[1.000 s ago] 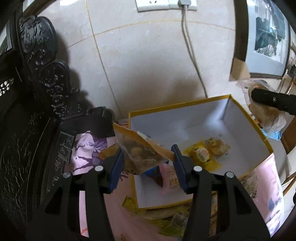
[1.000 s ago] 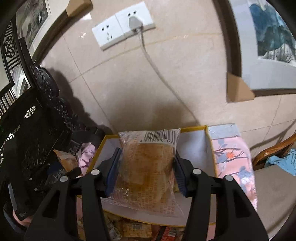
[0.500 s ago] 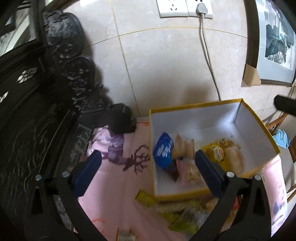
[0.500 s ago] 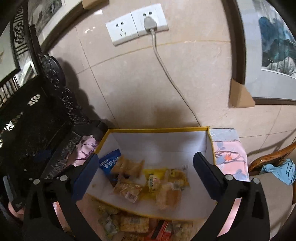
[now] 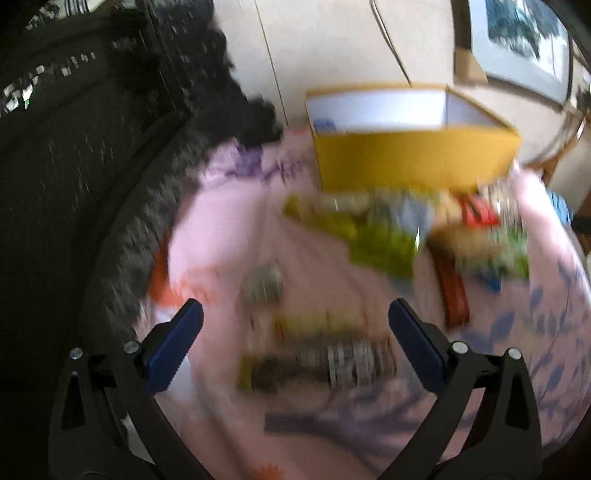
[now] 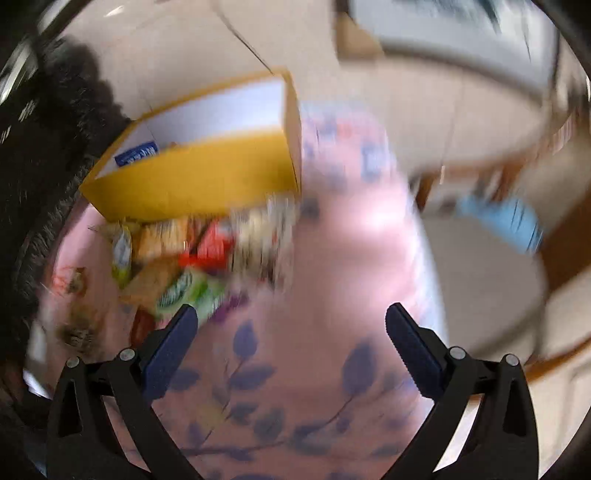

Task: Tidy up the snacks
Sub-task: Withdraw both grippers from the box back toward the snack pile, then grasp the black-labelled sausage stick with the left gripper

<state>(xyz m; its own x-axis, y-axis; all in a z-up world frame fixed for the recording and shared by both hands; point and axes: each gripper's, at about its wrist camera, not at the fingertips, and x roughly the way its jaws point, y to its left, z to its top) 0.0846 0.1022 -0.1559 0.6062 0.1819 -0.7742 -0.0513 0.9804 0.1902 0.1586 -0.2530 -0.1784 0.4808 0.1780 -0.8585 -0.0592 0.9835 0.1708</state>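
Observation:
Both views are blurred by motion. A yellow box (image 5: 413,162) with a white inside stands at the back of the pink cloth; a blue packet (image 6: 136,155) shows inside it. Loose snack packets (image 5: 384,236) lie heaped before the box, and a few more packets (image 5: 317,362) lie nearer, between the fingers of my left gripper (image 5: 295,325). That gripper hangs open and empty above them. My right gripper (image 6: 288,325) is open and empty over bare pink cloth; the snack heap (image 6: 192,258) and the box (image 6: 192,181) lie to its upper left.
A pink patterned tablecloth (image 6: 332,387) covers the table. Dark carved wooden furniture (image 5: 74,147) stands along the left. A tiled wall with a cable (image 5: 391,44) and a framed picture (image 5: 517,33) rises behind the box. A wooden chair with a blue cloth (image 6: 509,218) stands on the right.
Both grippers let go of their snack packets over the box, opened wide, then drew back and down to the loose snacks in front of the box.

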